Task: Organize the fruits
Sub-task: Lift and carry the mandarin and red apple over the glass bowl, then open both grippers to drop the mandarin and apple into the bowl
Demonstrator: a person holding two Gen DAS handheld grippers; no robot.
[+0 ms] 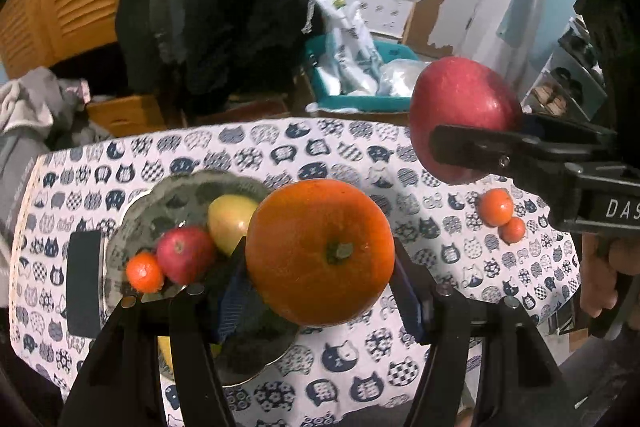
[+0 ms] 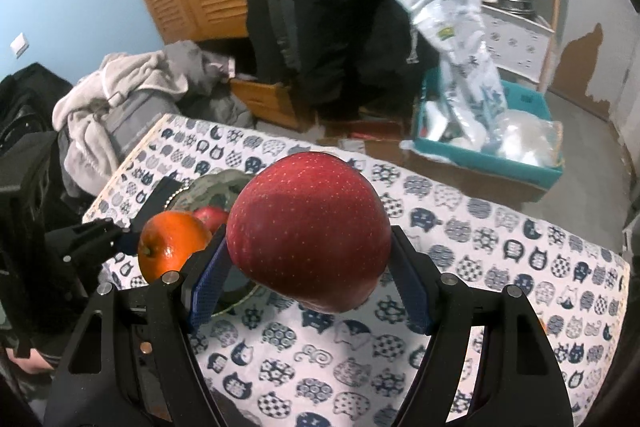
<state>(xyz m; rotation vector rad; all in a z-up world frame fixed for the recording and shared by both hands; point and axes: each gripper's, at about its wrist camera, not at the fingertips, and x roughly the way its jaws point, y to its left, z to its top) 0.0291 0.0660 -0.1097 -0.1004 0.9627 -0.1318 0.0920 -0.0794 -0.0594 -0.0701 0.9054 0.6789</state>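
Black-framed with blue ribbed pads, the left gripper [image 1: 320, 263] has its jaws clamped on a big round orange [image 1: 320, 251] with pebbled skin and a green stem scar, held above the surface [image 1: 280, 155]. Beneath lies a white cloth printed with navy cat heads. Off to the right, the right gripper [image 2: 308, 259] has its jaws closed on a large red apple [image 2: 308, 231], glossy and finely speckled, also in the air. At near left a scalloped glass plate [image 1: 176, 195] holds a yellow-green apple [image 1: 230, 223], a small red apple [image 1: 186, 253] and a tiny mandarin [image 1: 145, 271], all touching. Two more small mandarins [image 1: 496, 207] sit touching on the cloth at right. Beyond the far edge stands a teal crate [image 1: 360, 103] with crinkled plastic bags.
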